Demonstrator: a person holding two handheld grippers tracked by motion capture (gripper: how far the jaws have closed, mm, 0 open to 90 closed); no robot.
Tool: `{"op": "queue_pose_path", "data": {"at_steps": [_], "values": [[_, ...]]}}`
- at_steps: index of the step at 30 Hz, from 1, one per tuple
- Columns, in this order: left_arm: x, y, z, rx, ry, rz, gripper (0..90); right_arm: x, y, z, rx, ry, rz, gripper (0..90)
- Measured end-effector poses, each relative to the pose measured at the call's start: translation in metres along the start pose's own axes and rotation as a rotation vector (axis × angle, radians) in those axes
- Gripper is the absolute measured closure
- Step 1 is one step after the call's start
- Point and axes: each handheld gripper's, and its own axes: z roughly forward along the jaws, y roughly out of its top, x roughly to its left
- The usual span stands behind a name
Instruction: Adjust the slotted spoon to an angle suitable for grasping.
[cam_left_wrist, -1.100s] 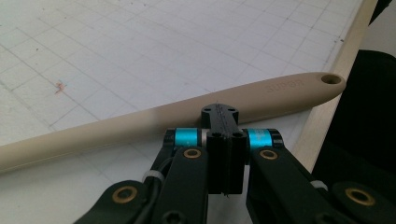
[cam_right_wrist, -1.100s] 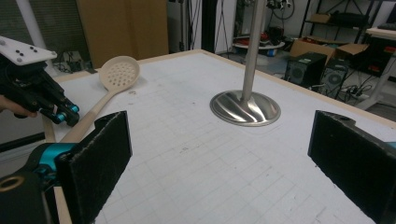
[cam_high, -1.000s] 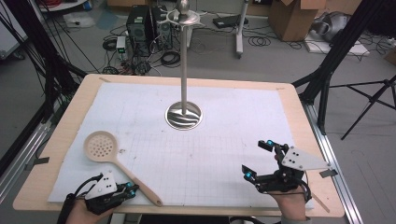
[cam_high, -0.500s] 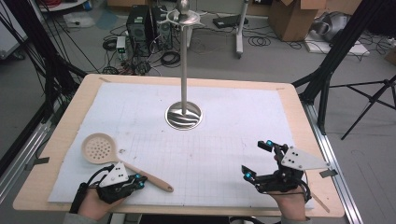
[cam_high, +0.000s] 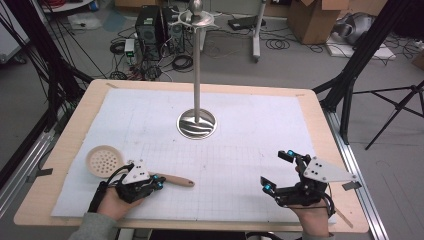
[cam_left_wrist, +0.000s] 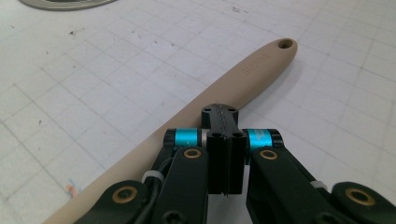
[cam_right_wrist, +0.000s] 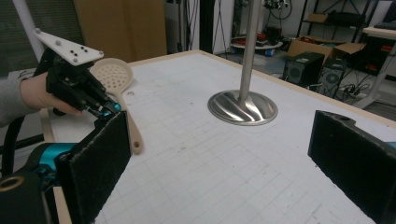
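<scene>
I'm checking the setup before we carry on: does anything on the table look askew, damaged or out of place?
Nothing stands out. The slotted spoon lies flat on the gridded mat, the left tool shut over its handle. The metal stand is upright. The right tool is open, apart from both.

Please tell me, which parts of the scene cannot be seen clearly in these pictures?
- Slotted spoon: in the high view the left hand-held gripper covers the middle of its handle; the left gripper view's bottom edge cuts off its bowl.
- Whether the shut jaws touch the handle: hidden behind them in the left gripper view.
- Metal stand: its top is cut off in the right gripper view.
- Right hand-held gripper: its open jaws are cut off by the right gripper view's edges.
</scene>
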Motion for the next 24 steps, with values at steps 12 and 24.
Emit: {"op": "queue_pose_path", "data": {"at_steps": [12,24], "values": [[0.016,0.016,0.023,0.024,0.015,-0.032,89.9,-0.002,0.001,-0.004,-0.011,-0.005,0.001,4.9],[0.030,0.025,0.035,0.026,0.070,-0.070,89.9,-0.002,0.000,-0.005,-0.012,-0.004,0.004,4.9]]}}
